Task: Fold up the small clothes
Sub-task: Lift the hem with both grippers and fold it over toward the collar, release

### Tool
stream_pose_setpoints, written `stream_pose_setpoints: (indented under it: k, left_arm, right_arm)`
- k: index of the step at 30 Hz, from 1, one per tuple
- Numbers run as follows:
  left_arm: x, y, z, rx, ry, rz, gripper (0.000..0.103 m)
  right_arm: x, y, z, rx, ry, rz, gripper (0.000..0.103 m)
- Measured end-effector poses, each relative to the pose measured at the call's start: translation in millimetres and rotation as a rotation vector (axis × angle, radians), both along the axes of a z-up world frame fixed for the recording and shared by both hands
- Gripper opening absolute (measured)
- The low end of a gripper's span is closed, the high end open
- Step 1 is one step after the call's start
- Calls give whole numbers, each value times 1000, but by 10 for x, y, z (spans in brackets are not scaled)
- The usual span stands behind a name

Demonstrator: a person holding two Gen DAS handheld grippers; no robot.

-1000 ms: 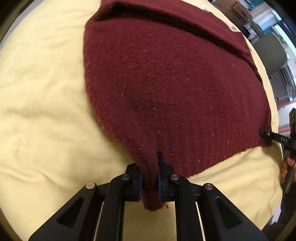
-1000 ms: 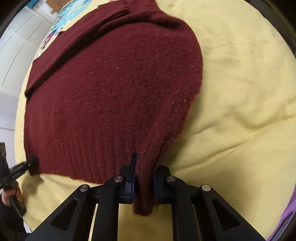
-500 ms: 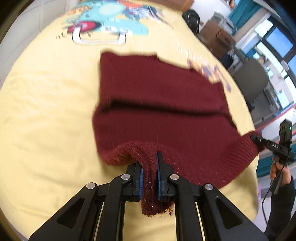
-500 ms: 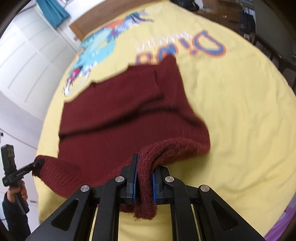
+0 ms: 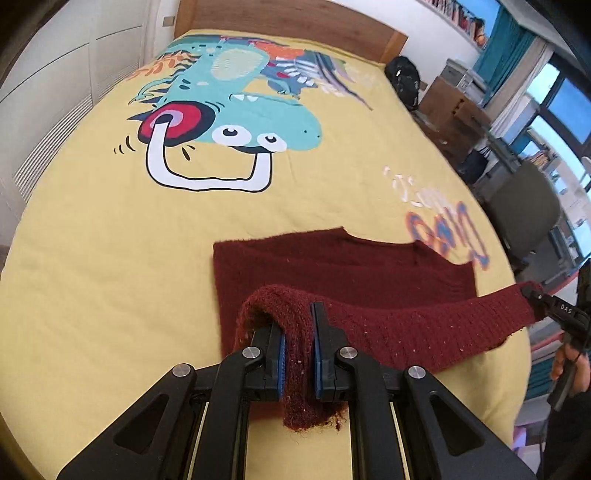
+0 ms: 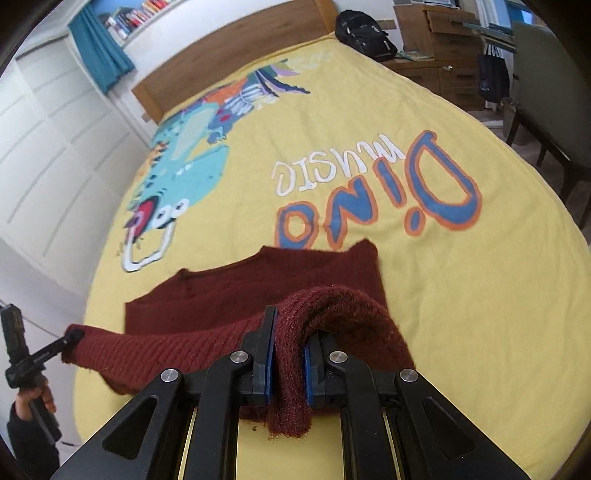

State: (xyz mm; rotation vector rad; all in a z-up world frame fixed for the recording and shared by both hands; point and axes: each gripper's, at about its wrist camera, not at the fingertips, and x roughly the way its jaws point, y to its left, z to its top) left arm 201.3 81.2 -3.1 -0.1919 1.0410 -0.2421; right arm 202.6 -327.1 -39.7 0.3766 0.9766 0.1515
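A yellow bedspread [image 5: 92,258] printed with a teal cartoon dinosaur [image 5: 240,110] covers the bed. Behind it stand a wooden headboard [image 5: 288,22], a black backpack [image 6: 364,29], teal curtains [image 6: 99,55] and a grey chair [image 5: 524,206].

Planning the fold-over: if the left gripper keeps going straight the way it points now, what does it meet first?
The left gripper, shut on the maroon sweater's hem, points over the part lying flat on the yellow bedspread. Going straight, it would probably pass above that flat part first, then the dinosaur print. Height is unclear.
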Motion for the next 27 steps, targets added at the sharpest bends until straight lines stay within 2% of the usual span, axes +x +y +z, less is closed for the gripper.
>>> stream_pose_setpoints:
  k: [7,14,16,17,18,19,20,21,25,27]
  left_arm:
    - [367,-74,-530,104,66,28,9]
    - [406,-169,-893,220,78,44,12]
    - [394,-199,-897,243,84,45,22]
    - [397,-221,-898,252,90,36,35]
    - [391,-246,-881,248,88,28,48]
    - [379,-265,-853,244,79,24,55]
    - [366,-285,-812,253,65,29,70]
    - [351,-304,-762,262,45,36,79]
    - [275,-404,-646,211,15,14,86]
    - [195,-523,-619,219,-13,-9,100]
  right_arm:
    - [553,129,-533,-67,141,1,12]
    - [620,213,-925,-100,194,-32,14]
    - [612,233,-934,-101,190,-24,17]
    - [604,236,-918,-101,185,-23,23]
    - [592,234,-893,-103,176,-28,41]
    - [569,229,-848,-106,160,-36,65]
    - [553,225,-819,-106,146,-43,73]
    - [525,222,-781,-103,127,-54,79]
    - [358,332,-669,-115,60,-78,83]
    - [279,464,-651,-139,36,-59,86]
